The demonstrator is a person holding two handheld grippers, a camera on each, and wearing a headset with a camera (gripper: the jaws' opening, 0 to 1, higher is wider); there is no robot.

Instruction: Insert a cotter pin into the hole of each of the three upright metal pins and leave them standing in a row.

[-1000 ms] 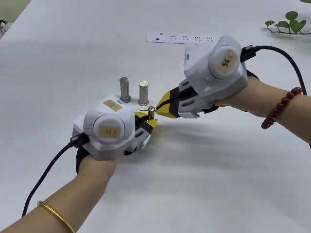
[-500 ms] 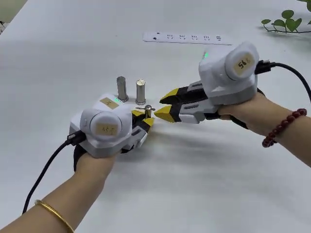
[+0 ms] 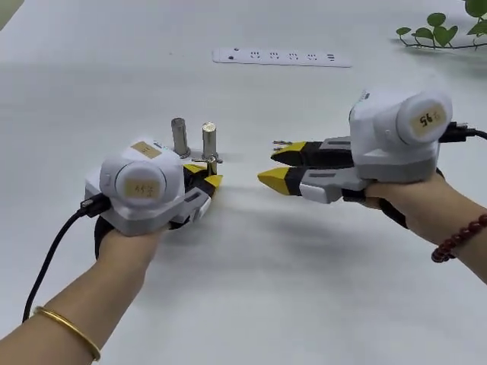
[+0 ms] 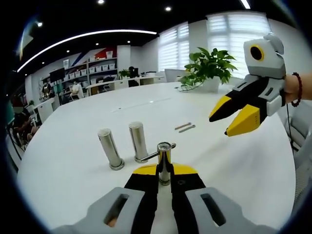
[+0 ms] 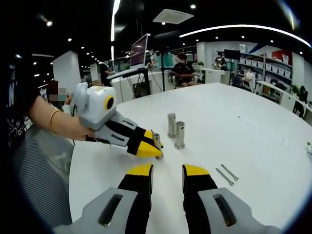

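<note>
The right gripper has drawn back from the pin it was nosing at a second ago and now hangs well apart from it, over bare white table.

At the left, the left gripper is clamped on a metal pin. Its own view shows the hold best: black jaws with yellow tips pinch the lower shaft of the short, shiny steel cylinder, which stands upright. A thin cotter pin runs crosswise through the cylinder's top, sticking out on both sides. In the head view it is only a fine line.

Just behind it stand two more pins, smooth grey cylinders with small flared feet, side by side and apart from each other. In the left gripper view they lean outward – that view is fisheye.

Further right on the table lie two spare cotter pins, slim and parallel. They show clearly in the right gripper view, and the head view hardly resolves them.

The right gripper carries nothing. Its jaws are parted, with table visible in the gap in its own view.

Beyond it a flat white power strip lies at the far side, and a leafy green plant sits at the far right corner.
</note>
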